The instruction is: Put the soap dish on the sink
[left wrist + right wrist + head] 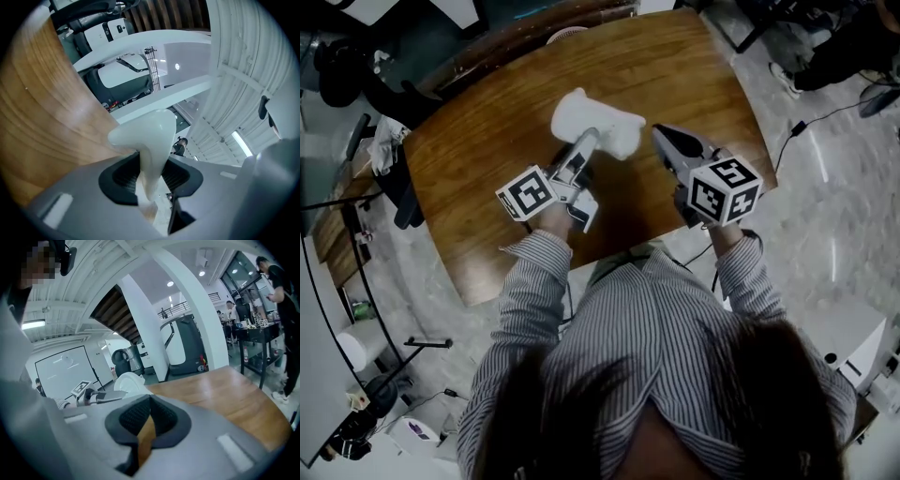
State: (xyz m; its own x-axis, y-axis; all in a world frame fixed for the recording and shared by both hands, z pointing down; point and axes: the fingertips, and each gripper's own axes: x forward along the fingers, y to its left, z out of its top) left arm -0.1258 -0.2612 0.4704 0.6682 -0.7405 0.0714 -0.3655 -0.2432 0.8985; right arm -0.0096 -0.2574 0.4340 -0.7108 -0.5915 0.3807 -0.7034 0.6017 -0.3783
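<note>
Over the brown wooden table (478,159) I hold a white soap dish (598,122), and my left gripper (589,139) is shut on its near edge. In the left gripper view the dish (147,136) stands edge-on, pinched between the two black pads (123,177). My right gripper (661,133) hovers just right of the dish, shut, with nothing between its pads (133,418). From the right gripper view the dish (126,382) and the left gripper (93,397) show at the left. No sink is in any view.
The table's near edge runs just in front of the person's striped sleeves (534,272). A dark chair (394,187) stands at the table's left end. Cables lie on the pale floor (825,187) to the right. People stand by a dark trolley (262,333) far off.
</note>
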